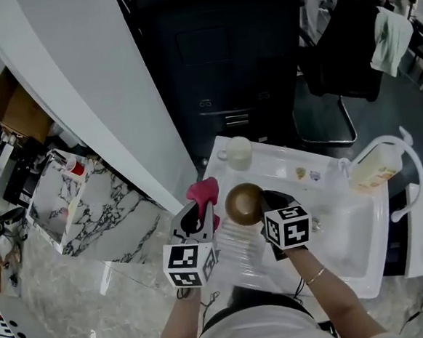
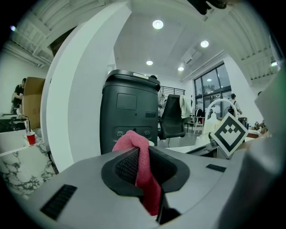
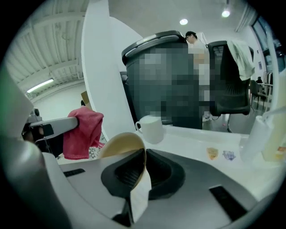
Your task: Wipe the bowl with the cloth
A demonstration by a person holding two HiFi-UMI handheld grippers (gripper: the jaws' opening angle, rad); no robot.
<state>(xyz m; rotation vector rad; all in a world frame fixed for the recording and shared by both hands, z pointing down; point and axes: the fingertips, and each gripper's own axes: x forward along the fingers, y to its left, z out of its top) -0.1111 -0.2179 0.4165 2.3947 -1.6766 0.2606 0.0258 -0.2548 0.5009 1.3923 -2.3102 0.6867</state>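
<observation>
Tan round bowl (image 3: 120, 145) is being clenched at its rim by the right gripper (image 3: 144, 167); just left, the left gripper (image 2: 144, 166) is grasping a crumpled pink cloth (image 2: 132, 142) (bunched above its jaws).

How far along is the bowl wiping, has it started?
Done: both things are picked up. The left tongs are shut on the pink cloth, and the right tongs pinch the tan bowl by its rim. In hand: the cloth is held beside the bowl. Left: the wiping itself; the cloth does not seem to touch the bowl yet.
</observation>
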